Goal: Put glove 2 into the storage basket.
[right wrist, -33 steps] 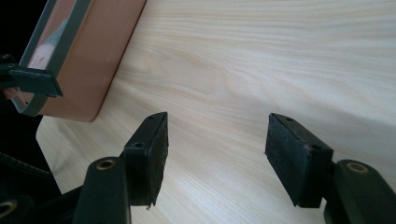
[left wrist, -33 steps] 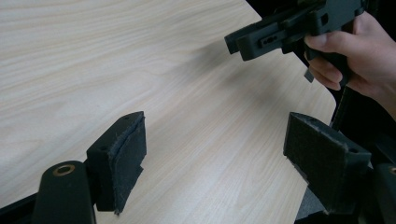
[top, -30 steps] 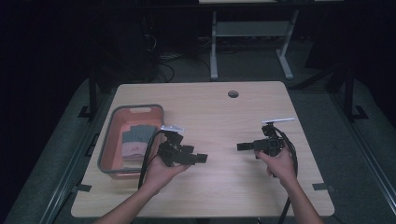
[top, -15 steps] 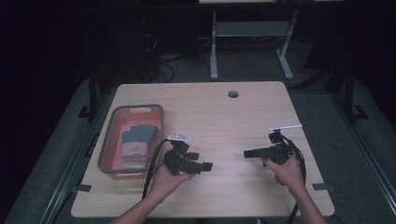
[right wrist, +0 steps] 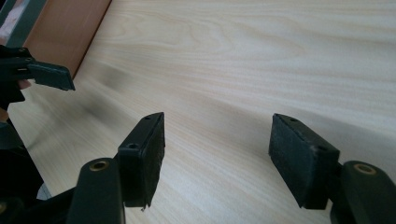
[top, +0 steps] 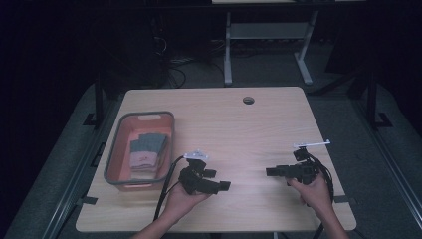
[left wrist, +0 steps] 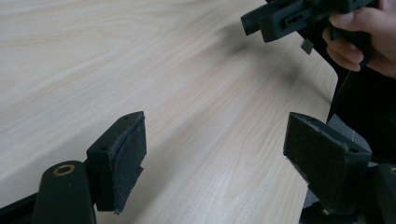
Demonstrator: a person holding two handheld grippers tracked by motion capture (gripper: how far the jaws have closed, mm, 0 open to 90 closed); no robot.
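A pale wooden table (top: 239, 124) stands in a dark room. From the high view, a grey-rimmed orange bin (top: 117, 158) of folded cloths (top: 147, 151) sits just left of the left gripper (top: 223, 186); the right gripper (top: 270, 172) lies well right of the bin. Both gripper views show jaws spread, holding nothing, the right's having just been widening. No writing is legible.

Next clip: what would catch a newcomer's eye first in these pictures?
First, the two black tools held low over the near half of the wooden table: the left hand-held gripper and the right hand-held gripper point toward each other, both open with nothing between their jaws. Next, the orange bin with a grey rim at the table's left side, holding folded cloths.
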